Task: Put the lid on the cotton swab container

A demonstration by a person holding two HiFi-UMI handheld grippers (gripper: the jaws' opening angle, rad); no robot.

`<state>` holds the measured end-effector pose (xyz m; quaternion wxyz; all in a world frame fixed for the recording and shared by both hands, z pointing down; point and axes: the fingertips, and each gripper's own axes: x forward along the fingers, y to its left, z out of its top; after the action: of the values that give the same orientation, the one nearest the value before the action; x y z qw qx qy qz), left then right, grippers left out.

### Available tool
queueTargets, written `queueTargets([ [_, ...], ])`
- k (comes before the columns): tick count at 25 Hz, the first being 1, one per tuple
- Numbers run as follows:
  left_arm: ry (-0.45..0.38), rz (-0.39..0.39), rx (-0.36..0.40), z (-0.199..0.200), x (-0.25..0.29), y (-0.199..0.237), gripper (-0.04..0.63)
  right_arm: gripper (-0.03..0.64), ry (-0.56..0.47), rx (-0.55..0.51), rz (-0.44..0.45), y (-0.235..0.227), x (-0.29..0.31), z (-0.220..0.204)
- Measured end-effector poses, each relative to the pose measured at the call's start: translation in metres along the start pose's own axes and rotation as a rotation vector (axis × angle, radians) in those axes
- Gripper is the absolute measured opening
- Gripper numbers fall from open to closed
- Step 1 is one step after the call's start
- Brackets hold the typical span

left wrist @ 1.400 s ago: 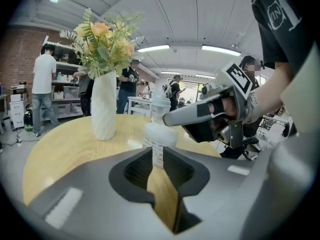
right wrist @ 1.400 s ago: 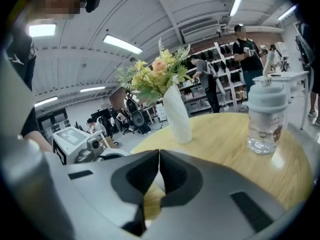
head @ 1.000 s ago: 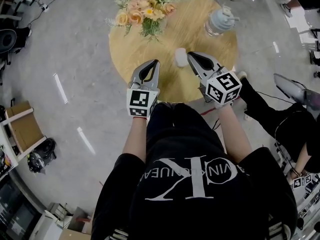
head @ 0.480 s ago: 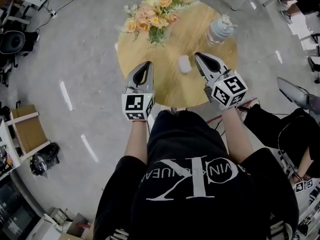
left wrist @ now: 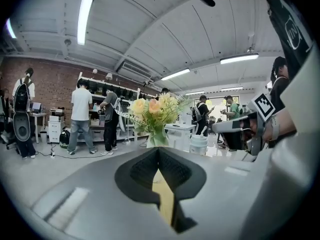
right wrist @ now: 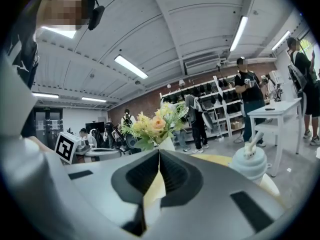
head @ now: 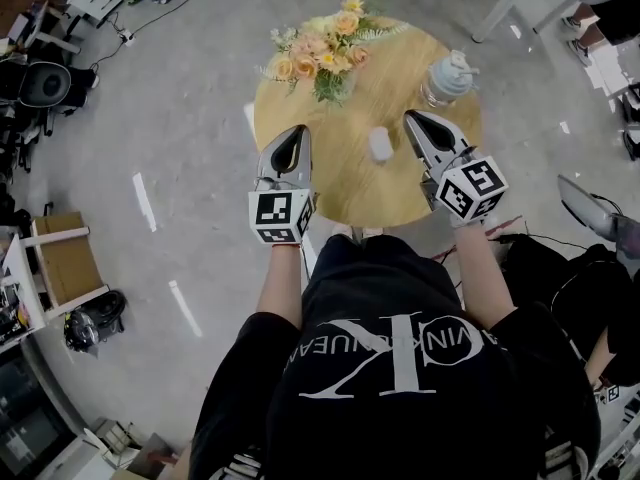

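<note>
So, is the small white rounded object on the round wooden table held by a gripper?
No, the white object lies free on the wooden table between the left gripper and the right gripper.

Head view steeply down over table point(head: 350, 183); both gripper views level, toward the same flowers point(left wrist: 152, 109).

Printed in white across the black T-shirt point(head: 400, 408), seen upside down from the head view: a large "K" in a monogram. Just right of that K, smaller "VIN". Left of the K, more small letters, broken by folds, not surely legible. Above the K, square black-and-white code patterns on the left gripper point(head: 290, 136) and right gripper point(head: 415, 120) cubes.
</note>
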<state>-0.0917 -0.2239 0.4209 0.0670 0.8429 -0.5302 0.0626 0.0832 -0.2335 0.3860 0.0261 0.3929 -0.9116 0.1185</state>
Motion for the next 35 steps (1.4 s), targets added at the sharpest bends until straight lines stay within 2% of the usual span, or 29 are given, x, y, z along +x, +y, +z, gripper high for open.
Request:
queueTargets([
  [29, -0.132, 0.11, 0.012, 0.062, -0.008, 0.034, 0.012, 0.015, -0.11, -0.037, 0.032, 0.0, 0.012, 0.054],
  [35, -0.15, 0.127, 0.017, 0.065, -0.015, 0.038, 0.012, 0.015, -0.123, -0.039, 0.033, 0.004, 0.012, 0.054],
])
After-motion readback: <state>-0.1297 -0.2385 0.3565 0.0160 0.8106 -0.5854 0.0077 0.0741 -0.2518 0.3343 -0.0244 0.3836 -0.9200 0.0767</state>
